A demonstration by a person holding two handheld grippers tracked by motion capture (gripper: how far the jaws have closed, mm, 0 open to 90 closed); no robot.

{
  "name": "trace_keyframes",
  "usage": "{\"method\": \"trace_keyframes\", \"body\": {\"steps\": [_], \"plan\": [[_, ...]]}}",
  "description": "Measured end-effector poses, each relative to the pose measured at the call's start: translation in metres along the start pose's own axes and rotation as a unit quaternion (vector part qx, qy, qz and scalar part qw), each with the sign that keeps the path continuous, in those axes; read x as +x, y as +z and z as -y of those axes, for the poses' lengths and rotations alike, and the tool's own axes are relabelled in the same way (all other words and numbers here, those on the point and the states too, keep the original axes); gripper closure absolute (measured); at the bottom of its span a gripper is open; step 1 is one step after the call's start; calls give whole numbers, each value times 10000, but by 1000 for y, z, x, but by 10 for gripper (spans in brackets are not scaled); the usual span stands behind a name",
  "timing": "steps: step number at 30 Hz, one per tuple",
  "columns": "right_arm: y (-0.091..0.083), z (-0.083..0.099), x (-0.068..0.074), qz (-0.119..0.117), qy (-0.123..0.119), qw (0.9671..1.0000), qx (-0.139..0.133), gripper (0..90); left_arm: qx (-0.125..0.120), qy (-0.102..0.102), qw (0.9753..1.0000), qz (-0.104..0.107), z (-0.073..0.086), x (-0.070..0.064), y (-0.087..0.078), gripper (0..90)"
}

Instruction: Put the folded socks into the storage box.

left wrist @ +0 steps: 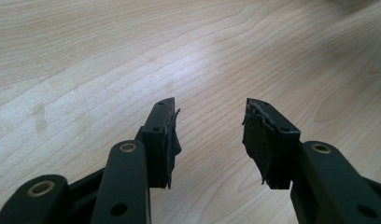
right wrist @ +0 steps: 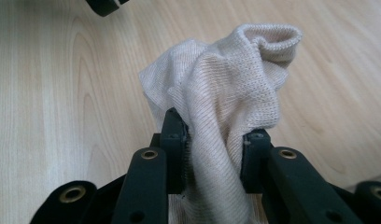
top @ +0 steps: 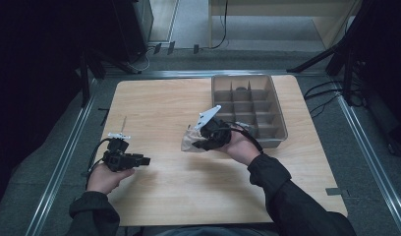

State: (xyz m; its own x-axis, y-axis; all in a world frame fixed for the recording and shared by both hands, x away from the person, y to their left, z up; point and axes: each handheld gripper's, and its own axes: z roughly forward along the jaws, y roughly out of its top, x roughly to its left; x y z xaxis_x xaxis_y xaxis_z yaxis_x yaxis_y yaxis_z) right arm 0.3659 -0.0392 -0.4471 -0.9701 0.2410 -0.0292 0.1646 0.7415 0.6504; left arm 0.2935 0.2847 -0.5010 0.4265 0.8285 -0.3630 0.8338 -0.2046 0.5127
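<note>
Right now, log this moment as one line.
right gripper: shut on beige cloth | left gripper: open, empty | divided tray: beside cloth

We look along our right gripper (right wrist: 215,135), whose two black jaws rise from the bottom edge and pinch a beige knitted cloth (right wrist: 226,88) between them. The fabric bunches above the jaws, its ribbed hem curling over at the upper right, and more of it hangs down between them. Behind lies the pale wooden table (right wrist: 53,84). A dark gripper part (right wrist: 103,5) pokes in at the top edge.
</note>
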Motion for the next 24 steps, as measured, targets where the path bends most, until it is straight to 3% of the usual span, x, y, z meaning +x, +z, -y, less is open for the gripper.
{"method": "trace_keyframes", "body": {"steps": [6,8,12,24], "plan": [[-15,1,-6,182,-41,9998,37,689,10,15,10000,-20,0,0,1,531],[-19,2,-9,228,-23,9997,43,689,-12,82,9999,-98,0,-1,1,535],[-26,7,-14,219,34,9998,22,688,5,101,9999,-80,0,-2,2,536],[-52,20,-31,496,202,9986,29,688,30,90,9999,-60,0,-1,3,533]]}}
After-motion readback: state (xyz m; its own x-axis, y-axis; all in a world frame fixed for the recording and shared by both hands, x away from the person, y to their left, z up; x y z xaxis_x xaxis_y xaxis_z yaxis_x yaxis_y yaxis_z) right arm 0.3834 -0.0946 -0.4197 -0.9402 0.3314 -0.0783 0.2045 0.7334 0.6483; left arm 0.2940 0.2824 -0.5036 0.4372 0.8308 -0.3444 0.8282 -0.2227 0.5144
